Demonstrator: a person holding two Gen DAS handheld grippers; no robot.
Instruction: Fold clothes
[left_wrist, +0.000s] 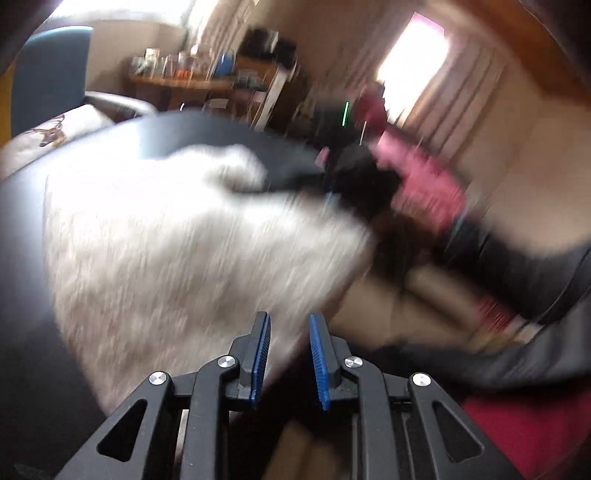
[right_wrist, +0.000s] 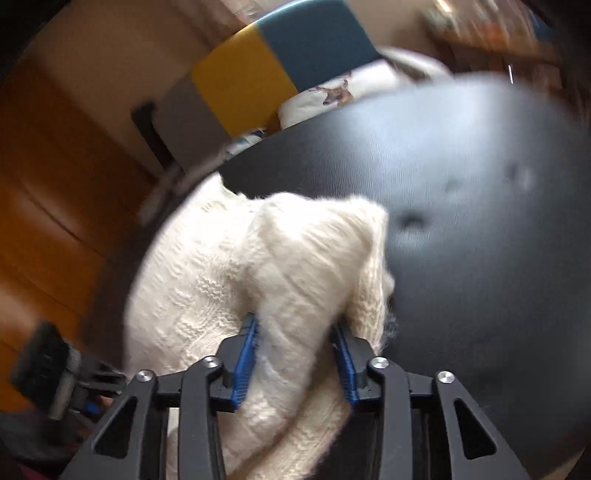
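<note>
A round black table (right_wrist: 480, 184) fills the right of the right wrist view. Behind it, upper centre, stands a chair with a yellow and teal back (right_wrist: 280, 62), a deer-print cushion (right_wrist: 336, 94) on it. A cluttered wooden shelf (left_wrist: 192, 79) sits upper left in the left wrist view.

Your right gripper (right_wrist: 295, 363): bare table (right_wrist: 480, 221) from 12 to 3 o'clock, free passage; sweater (right_wrist: 229, 266) blocks 9 to 12. Your left gripper (left_wrist: 290, 362): sweater (left_wrist: 177, 240) fills 10 to 12.

Left wrist view: sweater (left_wrist: 177, 236) and shelf clutter (left_wrist: 192, 66) smeared by motion blur. Right wrist view: sweater (right_wrist: 258, 280) cut off at bottom edge.
</note>
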